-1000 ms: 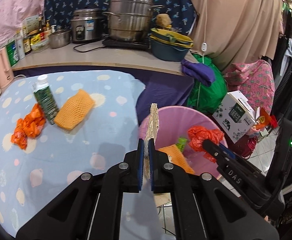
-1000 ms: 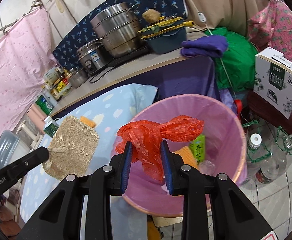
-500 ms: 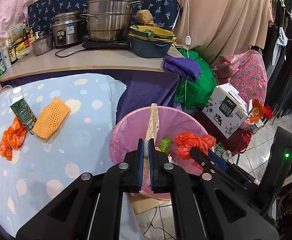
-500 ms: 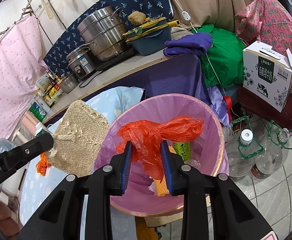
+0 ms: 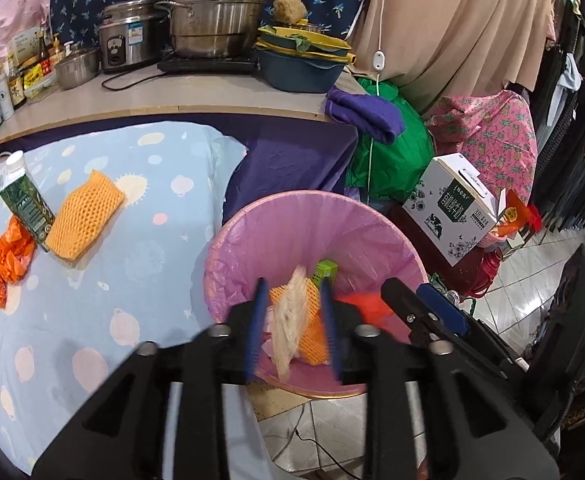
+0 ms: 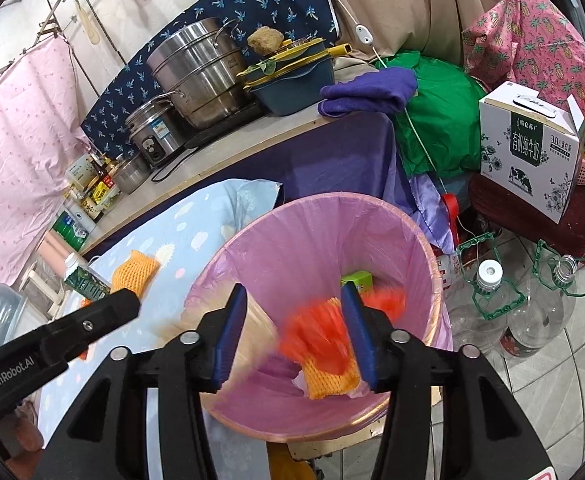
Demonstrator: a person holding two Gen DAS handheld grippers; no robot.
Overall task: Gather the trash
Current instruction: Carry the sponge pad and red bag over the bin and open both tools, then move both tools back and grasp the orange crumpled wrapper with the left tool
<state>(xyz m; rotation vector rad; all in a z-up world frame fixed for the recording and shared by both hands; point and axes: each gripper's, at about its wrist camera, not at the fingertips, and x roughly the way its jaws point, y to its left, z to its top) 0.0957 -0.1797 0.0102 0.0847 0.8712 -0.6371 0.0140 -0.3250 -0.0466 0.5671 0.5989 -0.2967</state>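
Observation:
My left gripper (image 5: 292,328) is open over the pink-lined trash bin (image 5: 332,216); the tan woven pad (image 5: 290,320) is falling, blurred, between its jaws. My right gripper (image 6: 294,334) is open over the same bin (image 6: 292,232); the red plastic bag (image 6: 316,336) is falling, blurred, between its jaws. An orange foam net (image 6: 332,380) and a green carton (image 6: 356,280) lie in the bin. On the blue spotted table (image 5: 92,300) lie an orange foam net (image 5: 84,214), a green carton (image 5: 24,200) and a crumpled orange bag (image 5: 6,258).
A counter (image 5: 172,96) behind the table holds steel pots (image 5: 216,8), a rice cooker and stacked basins. A white milk box (image 5: 452,208) and a green bag stand right of the bin. Empty plastic bottles (image 6: 492,304) sit on the tiled floor.
Both grippers have opened. The tan pad has left the left gripper and the red bag the right gripper; both are dropping into the bin.

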